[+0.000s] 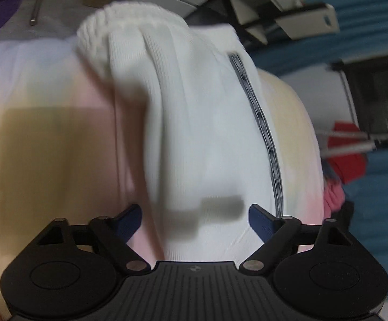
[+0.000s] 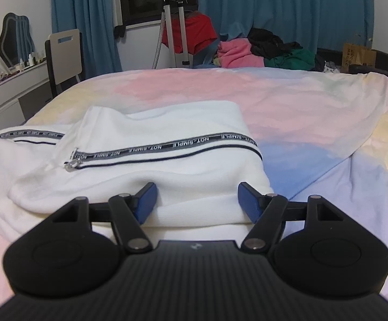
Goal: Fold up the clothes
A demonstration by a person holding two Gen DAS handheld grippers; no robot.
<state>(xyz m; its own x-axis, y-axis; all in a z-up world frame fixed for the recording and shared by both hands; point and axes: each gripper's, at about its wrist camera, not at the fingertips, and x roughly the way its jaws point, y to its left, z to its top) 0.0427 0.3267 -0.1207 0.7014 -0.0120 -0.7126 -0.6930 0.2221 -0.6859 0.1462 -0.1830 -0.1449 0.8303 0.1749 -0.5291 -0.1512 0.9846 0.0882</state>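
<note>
White knit, soft and ribbed, fills the picture here: a zip-up sweater (image 2: pixel 129 160) lies on the pastel bedspread (image 2: pixel 314 112), towards the left side of the bed and close to the near edge. Starting at the left edge in the right wrist view, one front panel sprawls loose with its lettered zip tape running off towards the bed's left side. Moving right, the other panel is already turned over on itself, the zipper pull (image 2: pixel 72 164) lying at the corner of that flap, the black-and-grey tape stretching on to the right-hand fold.

The left gripper (image 1: pixel 195 220) is spread wide with nothing between its pads, above a bunched length of the knit; that view is tilted and blurred, so I cannot tell whether it touches the cloth. A thick ribbed cuff or hem (image 1: pixel 97 32) shows at the far end there.

On to the right gripper (image 2: pixel 195 203): jaws wide too, straddling the near folded edge of the sweater, pads either side of a thick roll of fabric but not pinching it.

How will it handle? I'd judge light, floppy, no stiffness at all, so it will sag and slide out of shape if lifted by one point. The knit should grip well against the blue pads. Best holds look like the layered edges: the ribbed hem and the doubled fold by the zip tape, both layers caught together.
</note>
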